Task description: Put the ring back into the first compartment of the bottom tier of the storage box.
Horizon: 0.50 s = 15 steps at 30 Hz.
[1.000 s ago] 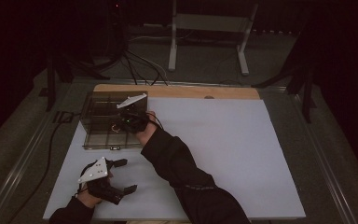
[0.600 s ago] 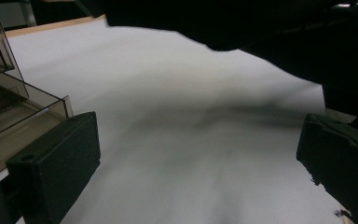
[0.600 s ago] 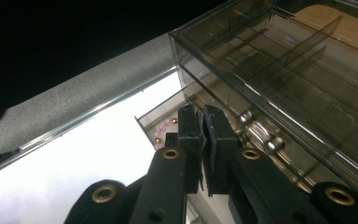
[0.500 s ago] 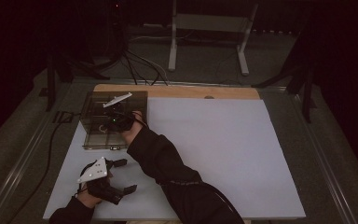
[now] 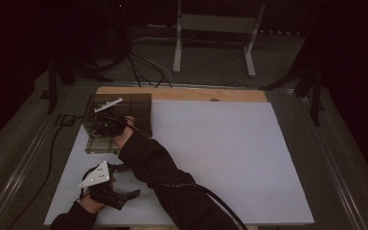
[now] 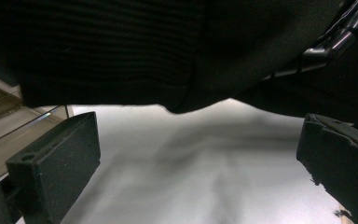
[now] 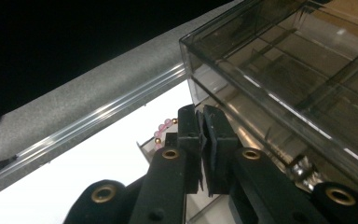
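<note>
A clear plastic compartment box [image 5: 143,102] stands at the back left of the white mat [image 5: 220,158]. My right gripper [image 5: 106,125] reaches across over the box's left part, its grey plate [image 5: 108,104] on top. In the right gripper view its jaws [image 7: 199,116] are pressed together beside the box wall [image 7: 307,70]. A short string of pink and gold beads [image 7: 163,128] shows just past the left jaw; I cannot tell if it is pinched. My left gripper [image 5: 130,181] rests at the front left, jaws wide apart [image 6: 198,158] and holding nothing, under the dark sleeve [image 6: 121,46].
A wooden strip [image 5: 182,93] borders the mat at the back. A metal rail [image 7: 98,112] and a cable [image 5: 52,143] run along the left side. A stand's legs [image 5: 211,48] rise behind the table. The mat's right half lies bare.
My right gripper has moved leftwards over the box, from its right compartments to its left part. The left gripper has stayed where it was.
</note>
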Tool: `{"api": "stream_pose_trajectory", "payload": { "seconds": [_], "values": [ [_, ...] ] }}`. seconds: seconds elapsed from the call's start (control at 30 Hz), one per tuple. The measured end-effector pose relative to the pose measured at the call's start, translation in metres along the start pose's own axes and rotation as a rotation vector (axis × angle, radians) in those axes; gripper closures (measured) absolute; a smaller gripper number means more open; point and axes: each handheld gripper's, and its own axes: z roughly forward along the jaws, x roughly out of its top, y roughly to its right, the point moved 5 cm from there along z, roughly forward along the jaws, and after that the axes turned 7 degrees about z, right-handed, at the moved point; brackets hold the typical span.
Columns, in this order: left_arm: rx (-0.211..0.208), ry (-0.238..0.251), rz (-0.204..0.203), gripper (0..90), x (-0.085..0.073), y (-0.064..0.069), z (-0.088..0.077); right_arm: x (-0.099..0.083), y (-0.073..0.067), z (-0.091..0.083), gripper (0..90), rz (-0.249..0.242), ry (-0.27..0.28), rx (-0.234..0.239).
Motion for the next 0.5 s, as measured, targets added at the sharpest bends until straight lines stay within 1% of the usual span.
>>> {"api": "stream_pose_trajectory", "payload": {
  "seconds": [0.07,0.1,0.13,0.17,0.2,0.23,0.27,0.3,0.33,0.37,0.47,0.5],
  "values": [
    [-0.001,-0.004,0.004,0.7,0.0,0.0,0.0,0.002,0.001,0.003,86.5,0.004,0.003,-0.002],
    [-0.002,-0.004,0.004,0.7,-0.001,0.0,0.0,0.003,0.001,0.003,86.1,0.009,0.009,0.007],
    [-0.003,-0.003,0.003,0.7,0.0,0.0,0.0,0.004,0.001,0.004,83.4,0.004,0.017,0.021],
    [-0.003,0.0,0.002,0.7,0.0,0.0,0.0,0.005,0.001,0.003,74.1,0.008,0.026,0.031],
    [-0.004,0.0,0.002,0.7,0.0,0.0,0.0,0.006,0.001,0.003,66.6,0.013,0.039,0.052],
    [-0.002,-0.001,0.002,0.7,0.0,0.0,0.0,0.007,-0.001,0.003,62.1,0.014,0.041,0.064],
    [-0.003,-0.001,0.001,0.7,0.0,0.0,0.0,0.008,-0.002,0.001,55.2,0.005,0.05,0.06],
    [-0.003,-0.001,0.001,0.7,0.0,0.0,0.0,0.008,-0.003,0.0,51.2,-0.004,0.065,0.05],
    [-0.001,-0.001,0.002,0.7,0.0,0.0,0.0,0.009,-0.004,-0.002,49.5,-0.007,0.073,0.053],
    [-0.001,-0.002,0.002,0.7,0.0,0.0,0.0,0.01,-0.004,-0.005,45.8,-0.004,0.083,0.056],
    [-0.002,-0.006,0.001,0.7,-0.001,0.0,0.001,0.013,-0.006,-0.016,33.9,-0.002,0.111,0.063],
    [-0.002,-0.007,0.002,0.7,-0.001,0.0,0.001,0.014,-0.006,-0.019,27.9,-0.002,0.118,0.073]
  ]
}}
